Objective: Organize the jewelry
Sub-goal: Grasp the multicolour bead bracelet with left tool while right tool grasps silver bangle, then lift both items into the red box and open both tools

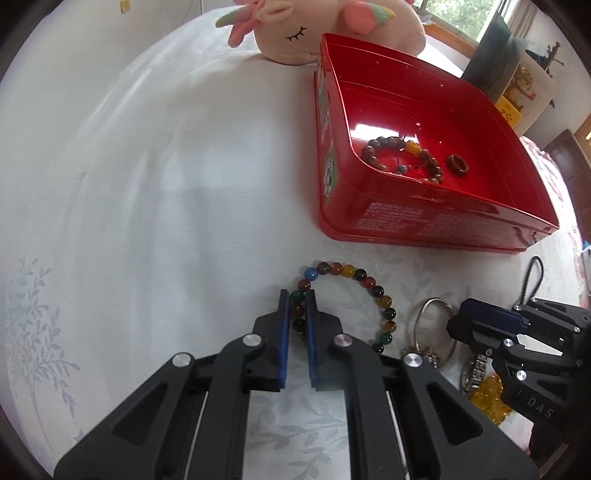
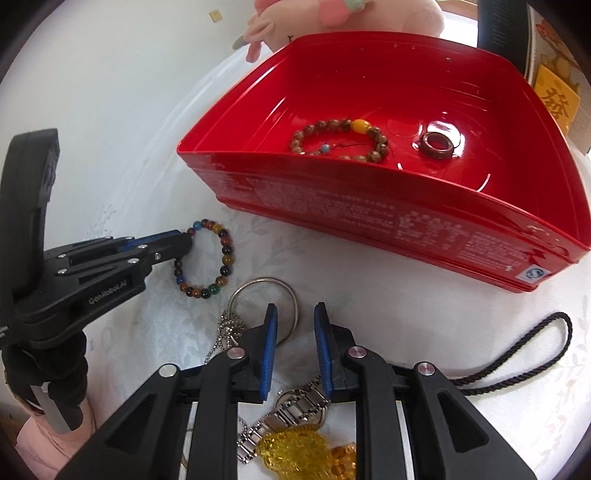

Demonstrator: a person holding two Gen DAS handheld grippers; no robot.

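Note:
A multicoloured bead bracelet (image 1: 354, 278) lies on the white cloth in front of a red tin box (image 1: 439, 221). My left gripper (image 1: 297, 295) is closed on the bracelet's left side, beads between its blue pads; the right wrist view shows the same grip on the bracelet (image 2: 225, 251) by the left gripper (image 2: 184, 240). The box (image 2: 369, 206) holds a brown bead bracelet (image 2: 340, 140) and a dark ring (image 2: 437, 144). My right gripper (image 2: 295, 314) is open and empty over a silver bangle (image 2: 262, 284), with a metal watch (image 2: 295, 406) and a yellow bead piece (image 2: 295, 450) under it.
A pink plush toy (image 1: 314, 22) lies behind the box. A black cord (image 2: 535, 354) lies on the cloth at right. A ball chain (image 2: 229, 332) hangs off the bangle. Books stand at the far right (image 1: 524, 92).

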